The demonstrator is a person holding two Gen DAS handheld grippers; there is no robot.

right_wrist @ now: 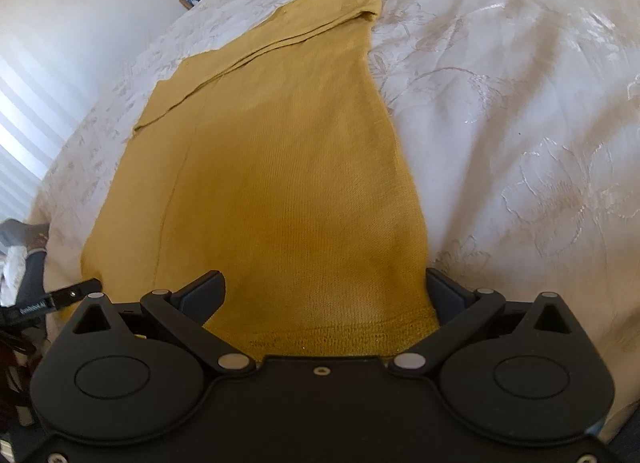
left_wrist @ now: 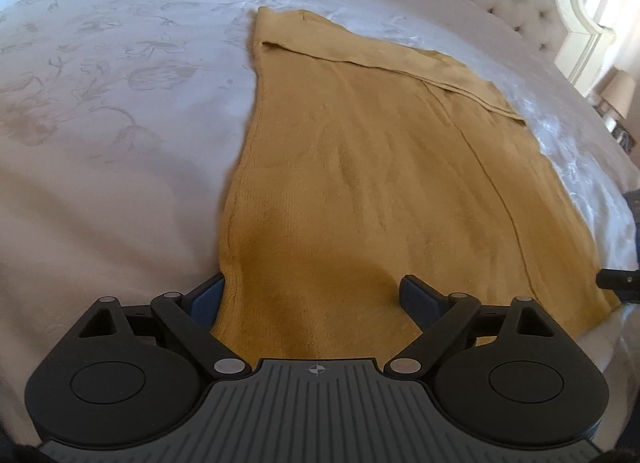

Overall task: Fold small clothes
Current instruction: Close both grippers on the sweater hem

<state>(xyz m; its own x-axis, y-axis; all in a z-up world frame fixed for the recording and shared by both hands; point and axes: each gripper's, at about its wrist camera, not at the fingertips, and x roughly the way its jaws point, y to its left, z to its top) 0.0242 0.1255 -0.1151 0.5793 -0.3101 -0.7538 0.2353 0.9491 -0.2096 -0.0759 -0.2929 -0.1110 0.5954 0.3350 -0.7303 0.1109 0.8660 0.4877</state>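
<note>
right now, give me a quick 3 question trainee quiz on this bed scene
1. True or false: the left gripper is open over the near edge of the mustard garment.
2. The garment lies on: A) a wooden table B) a white bedspread C) a chair.
3. Fill in: the right gripper is ____ (open/shut).

Key: 1 true; 2 B; 3 open.

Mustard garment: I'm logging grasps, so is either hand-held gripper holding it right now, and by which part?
Nothing is held. Both the left hand-held gripper and right hand-held gripper stand open at the near hem of the mustard garment.
</note>
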